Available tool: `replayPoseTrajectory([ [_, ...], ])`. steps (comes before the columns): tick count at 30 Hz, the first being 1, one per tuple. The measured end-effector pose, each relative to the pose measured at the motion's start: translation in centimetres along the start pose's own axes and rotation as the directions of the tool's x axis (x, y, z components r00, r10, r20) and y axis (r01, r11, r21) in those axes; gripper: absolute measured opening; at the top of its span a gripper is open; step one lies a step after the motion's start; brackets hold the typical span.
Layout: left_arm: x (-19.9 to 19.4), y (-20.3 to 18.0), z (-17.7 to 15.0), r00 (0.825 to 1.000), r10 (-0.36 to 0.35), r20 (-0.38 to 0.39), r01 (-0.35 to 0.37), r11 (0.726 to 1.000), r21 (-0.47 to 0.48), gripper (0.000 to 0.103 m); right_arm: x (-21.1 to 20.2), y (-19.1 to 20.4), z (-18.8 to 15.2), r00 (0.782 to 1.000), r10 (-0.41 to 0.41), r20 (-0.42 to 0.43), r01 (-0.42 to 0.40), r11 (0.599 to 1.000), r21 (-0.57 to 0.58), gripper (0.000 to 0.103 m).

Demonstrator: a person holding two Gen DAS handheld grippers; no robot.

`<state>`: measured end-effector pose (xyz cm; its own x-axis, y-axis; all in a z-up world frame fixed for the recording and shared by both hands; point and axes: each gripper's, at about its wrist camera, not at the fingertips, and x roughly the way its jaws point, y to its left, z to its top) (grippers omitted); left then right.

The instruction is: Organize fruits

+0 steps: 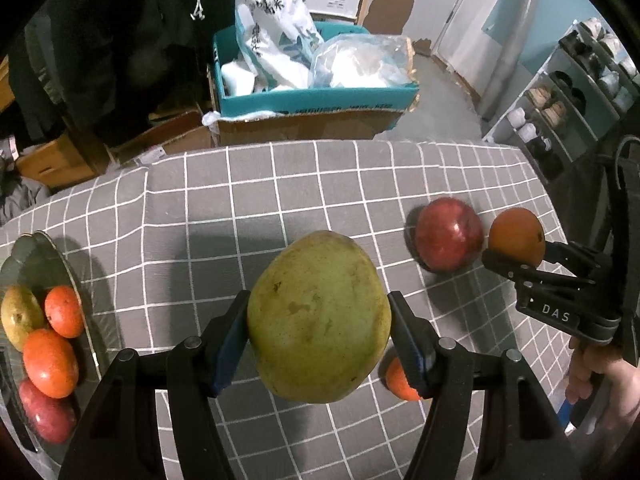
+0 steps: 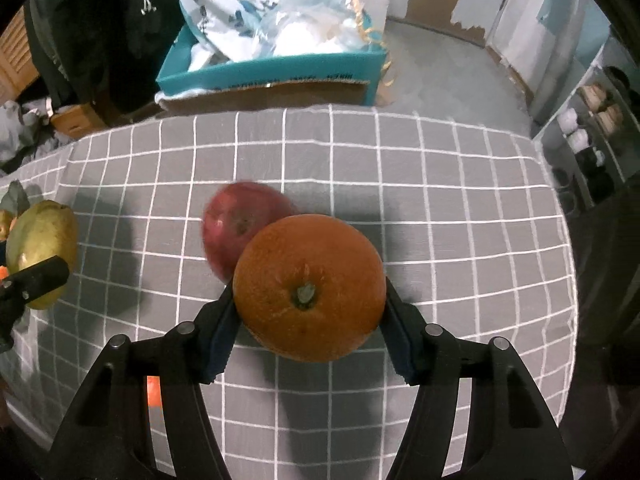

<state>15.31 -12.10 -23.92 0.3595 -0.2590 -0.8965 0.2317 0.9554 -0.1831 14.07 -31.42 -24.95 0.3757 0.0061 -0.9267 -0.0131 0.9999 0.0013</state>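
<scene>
Gripping a large yellow-green mango (image 1: 319, 316), my left gripper (image 1: 320, 344) has both dark pads pressed against its sides at the lower centre of the left wrist view, the fruit held clear of the grey checked tablecloth (image 1: 280, 200). Just behind the right-hand pad, a small orange fruit (image 1: 398, 380) lies on the cloth, partly hidden. At the left edge of that frame sits a dark plate (image 1: 48, 248) holding a green-yellow fruit (image 1: 20, 316), two orange fruits (image 1: 50, 362) and a red one (image 1: 46, 416).

My right gripper (image 2: 308, 320) is clamped on an orange (image 2: 309, 286), stem end towards the camera, in the lower centre of the right wrist view. Directly behind it, a little up and left, a red apple (image 2: 240, 224) rests on the cloth, its outline blurred; I cannot tell whether the two touch. In the left wrist view the same gripper shows at the right edge, my hand (image 1: 600, 380) wrapped around its handle.

Beyond the far edge of the table, at the top of both frames, stands a teal cardboard box (image 1: 316, 100) stuffed with white bags.
</scene>
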Motion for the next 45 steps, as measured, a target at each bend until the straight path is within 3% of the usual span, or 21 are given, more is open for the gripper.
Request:
replayPoseTrajectory([
  [11, -4.5, -0.5, -0.6, 0.997, -0.011, 0.071, 0.010, 1.000, 0.014, 0.068, -4.7, 0.6, -0.6, 0.996, 0.011, 0.089, -0.010, 1.000, -0.019, 0.064],
  [20, -8.7, -0.5, -1.1, 0.989, -0.012, 0.149, 0.009, 1.000, 0.021, 0.068, -9.9, 1.6, -0.7, 0.980, 0.034, 0.199, -0.027, 0.999, -0.038, 0.064],
  [33, -14.7, 0.2, -2.1, 0.960, 0.003, 0.282, -0.009, 1.000, 0.020, 0.068, -15.3, 3.8, -0.8, 0.945, 0.073, 0.320, -0.046, 0.995, -0.092, 0.064],
  [45, -18.4, 2.1, -3.1, 0.935, 0.025, 0.353, -0.023, 1.000, -0.009, 0.068, -18.8, 6.4, -0.6, 0.911, 0.129, 0.392, -0.074, 0.986, -0.152, 0.064],
])
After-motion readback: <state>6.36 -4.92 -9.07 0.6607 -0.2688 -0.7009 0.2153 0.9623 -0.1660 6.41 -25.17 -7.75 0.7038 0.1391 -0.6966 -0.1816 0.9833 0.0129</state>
